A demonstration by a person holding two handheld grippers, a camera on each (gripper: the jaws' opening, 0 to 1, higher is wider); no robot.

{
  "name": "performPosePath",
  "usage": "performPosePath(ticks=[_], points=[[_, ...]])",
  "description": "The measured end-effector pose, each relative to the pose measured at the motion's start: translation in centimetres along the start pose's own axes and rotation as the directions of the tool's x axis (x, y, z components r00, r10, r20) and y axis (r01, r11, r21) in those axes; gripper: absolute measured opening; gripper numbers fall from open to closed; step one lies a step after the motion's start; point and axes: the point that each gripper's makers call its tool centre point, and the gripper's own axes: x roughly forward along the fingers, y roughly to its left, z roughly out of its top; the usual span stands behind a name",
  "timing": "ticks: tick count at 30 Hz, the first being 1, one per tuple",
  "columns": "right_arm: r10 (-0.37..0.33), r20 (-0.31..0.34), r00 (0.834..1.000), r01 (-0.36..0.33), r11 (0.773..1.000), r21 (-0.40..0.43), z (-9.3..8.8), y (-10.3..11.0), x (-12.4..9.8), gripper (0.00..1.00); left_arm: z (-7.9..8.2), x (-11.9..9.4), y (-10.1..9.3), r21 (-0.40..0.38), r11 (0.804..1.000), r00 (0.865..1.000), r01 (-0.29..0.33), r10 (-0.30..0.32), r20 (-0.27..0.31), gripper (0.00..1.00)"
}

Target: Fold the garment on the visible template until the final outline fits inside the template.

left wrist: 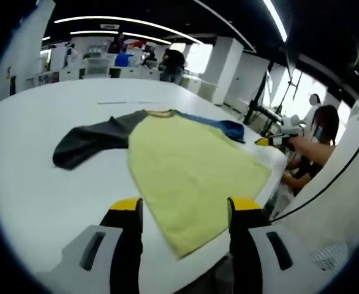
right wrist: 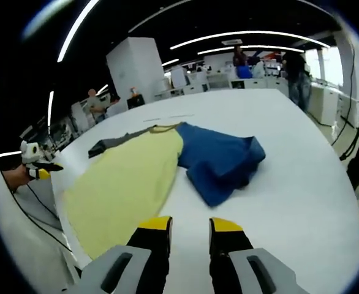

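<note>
Left gripper (left wrist: 185, 205): its two yellow-tipped black jaws stand spread wide apart and grip nothing, hovering over the near hem of the garment (left wrist: 192, 165), whose yellow body panel lies flat between and beyond them. Right gripper (right wrist: 188, 225): its jaws stand only slightly parted with a narrow gap, holding nothing, above bare table (right wrist: 302, 184) just short of the cloth. The garment is a raglan shirt spread on the white table: a yellow torso, a dark grey sleeve (left wrist: 87, 142) stretched out flat to one side, and a blue sleeve (right wrist: 222, 159) bunched and folded over itself on the other side. In the left gripper view the hem reaches near the table edge, and the blue sleeve shows as a small patch past the neckline. Faint thin lines (left wrist: 127, 102) lie on the tabletop beyond the collar. Beyond the table edge a person's hand holds another yellow-tipped device (right wrist: 35, 164). The background shows white pillars (right wrist: 136, 67), workbenches, ceiling light strips and standing people (right wrist: 299, 76).
</note>
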Motion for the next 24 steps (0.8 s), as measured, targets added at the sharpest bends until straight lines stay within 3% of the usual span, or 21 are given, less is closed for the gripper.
performPosePath(ticks=[12,24], points=[[-0.024,-0.011,1.000,0.024,0.999,0.032,0.1,-1.6,2.3,0.16,0.8,0.3,-0.9,0.035,0.999,0.999,0.024,-0.025,0.028,0.58],[-0.049,-0.026,0.998,0.050,0.999,0.017,0.2,-2.5,3.3,0.14,1.3,0.4,-1.5,0.064,0.997,0.998,0.043,-0.045,0.036,0.58]])
